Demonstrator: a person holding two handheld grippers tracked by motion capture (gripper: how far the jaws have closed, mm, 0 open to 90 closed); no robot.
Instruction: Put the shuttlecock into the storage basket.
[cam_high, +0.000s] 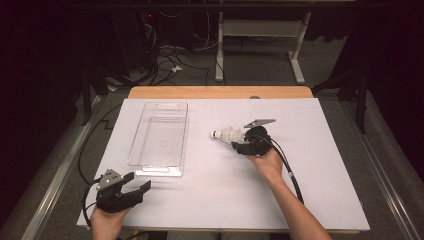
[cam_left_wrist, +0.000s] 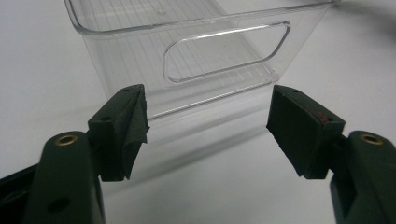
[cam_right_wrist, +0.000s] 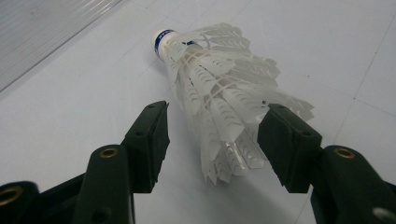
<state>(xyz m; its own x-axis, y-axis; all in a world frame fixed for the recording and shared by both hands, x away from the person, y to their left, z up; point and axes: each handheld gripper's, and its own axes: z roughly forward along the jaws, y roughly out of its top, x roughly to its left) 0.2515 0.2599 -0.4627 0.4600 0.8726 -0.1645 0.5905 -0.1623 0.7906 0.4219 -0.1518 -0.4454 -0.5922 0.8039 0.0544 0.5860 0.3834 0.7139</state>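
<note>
Jaws, right gripper (cam_right_wrist: 212, 133): standing apart, straddling the shuttlecock (cam_right_wrist: 219, 88) skirt.
Jaws, left gripper (cam_left_wrist: 208, 126): standing apart, facing the clear tray (cam_left_wrist: 196, 60).
Shuttlecock: lying sideways on the table (cam_high: 225, 190).

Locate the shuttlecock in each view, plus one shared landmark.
High view: shuttlecock right of centre, at the right gripper, cork pointing left.
Left gripper view: not in it.
Right gripper view: centre, skirt between the open jaws.
Shared landmark: clear plastic tray.
</note>
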